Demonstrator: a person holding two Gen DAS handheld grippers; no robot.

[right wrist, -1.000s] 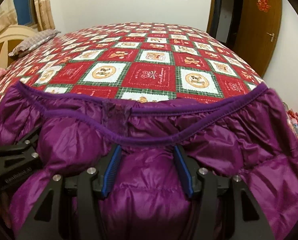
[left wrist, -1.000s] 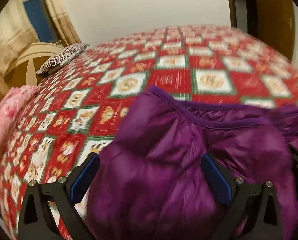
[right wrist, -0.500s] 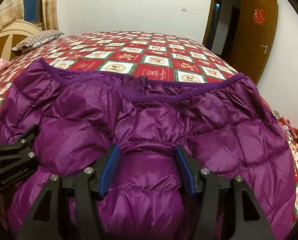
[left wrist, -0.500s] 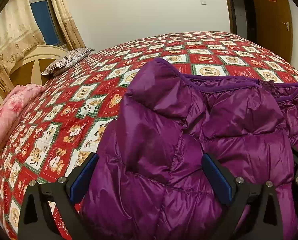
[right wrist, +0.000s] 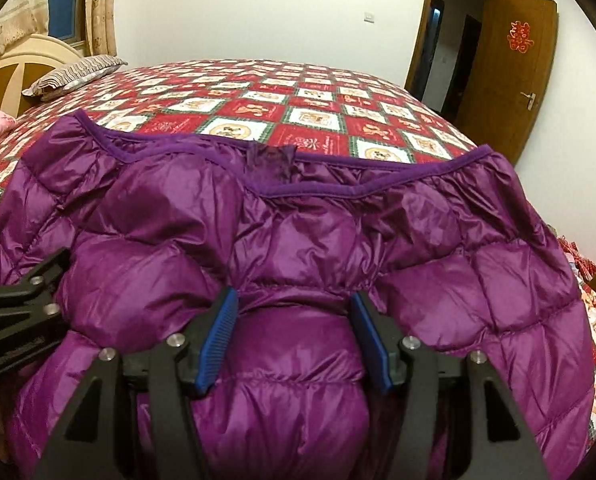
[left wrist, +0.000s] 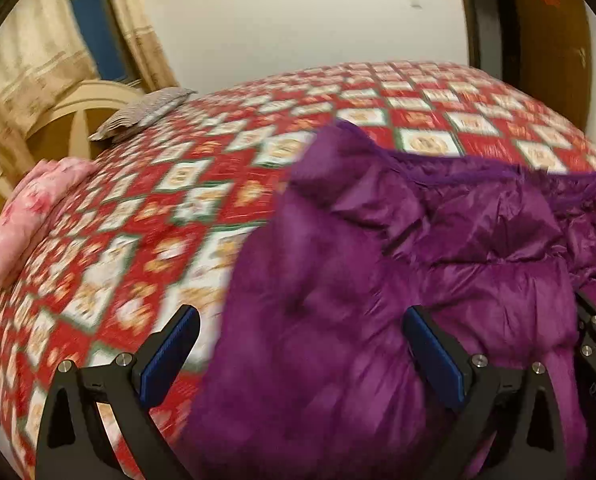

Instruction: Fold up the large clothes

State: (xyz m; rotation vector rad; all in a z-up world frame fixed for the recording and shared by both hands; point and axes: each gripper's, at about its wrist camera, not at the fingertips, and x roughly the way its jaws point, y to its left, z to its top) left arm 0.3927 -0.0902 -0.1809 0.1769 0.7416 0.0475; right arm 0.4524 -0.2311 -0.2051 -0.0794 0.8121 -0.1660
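A purple quilted down jacket (right wrist: 337,240) lies spread on the bed, its bound hem (right wrist: 377,190) toward the far side. My right gripper (right wrist: 294,296) is shut on a thick puffed fold of the jacket that bulges between its blue pads (right wrist: 218,332). My left gripper (left wrist: 301,316) stands wide open over the jacket's (left wrist: 377,280) left edge. Its left pad hangs over the quilt and its right pad over the purple fabric, and neither presses on anything. In the right wrist view the left gripper's black frame (right wrist: 18,312) shows at the left edge.
The bed carries a red, white and green patchwork quilt (right wrist: 317,96). A striped pillow (right wrist: 74,74) and a pink bundle (left wrist: 30,208) lie by the cream headboard (left wrist: 58,128) on the left. An open wooden door (right wrist: 509,76) stands at the right.
The right gripper drew back toward me with the fold in it during the first half second, then kept still. The left gripper keeps sliding sideways; its view is blurred.
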